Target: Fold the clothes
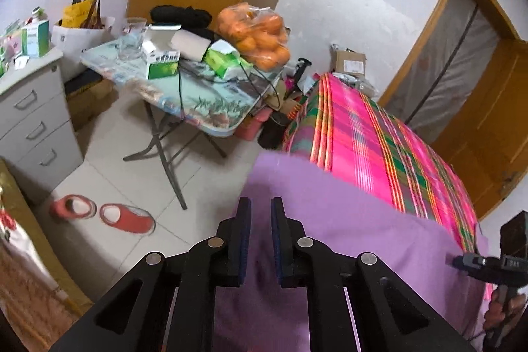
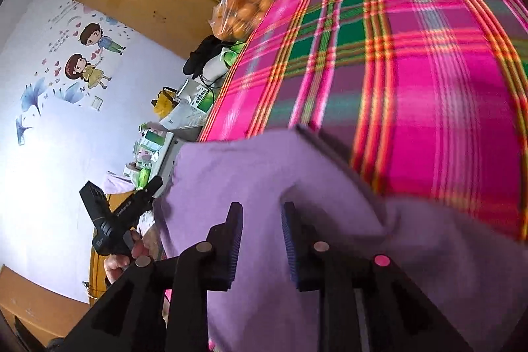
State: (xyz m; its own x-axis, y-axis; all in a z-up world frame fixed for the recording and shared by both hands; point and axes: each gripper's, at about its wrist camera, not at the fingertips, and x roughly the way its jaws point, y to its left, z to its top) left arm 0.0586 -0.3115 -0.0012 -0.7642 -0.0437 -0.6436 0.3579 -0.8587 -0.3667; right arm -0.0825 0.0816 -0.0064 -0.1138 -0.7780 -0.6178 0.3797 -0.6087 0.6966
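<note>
A purple garment [image 1: 346, 220] [image 2: 247, 174] lies over the near corner of a bed with a pink and green plaid sheet [image 1: 363, 137] [image 2: 412, 71]. My left gripper [image 1: 260, 203] is at the garment's left edge. Its pads stand a narrow gap apart with bunched purple cloth filling that gap. In the right wrist view, this left gripper [image 2: 158, 182] meets the same edge. My right gripper [image 2: 262, 207] stands open above the garment, pads clear of the cloth. Seen from the left wrist, the right gripper [image 1: 453, 261] sits at the garment's right edge.
A folding table [image 1: 204, 108] left of the bed carries boxes, a glass and a bag of oranges [image 1: 254, 35]. A grey drawer cabinet [image 1: 36, 121] stands at the left. Red slippers [image 1: 125, 216] lie on the tiled floor. A wooden door [image 1: 478, 121] is beyond the bed.
</note>
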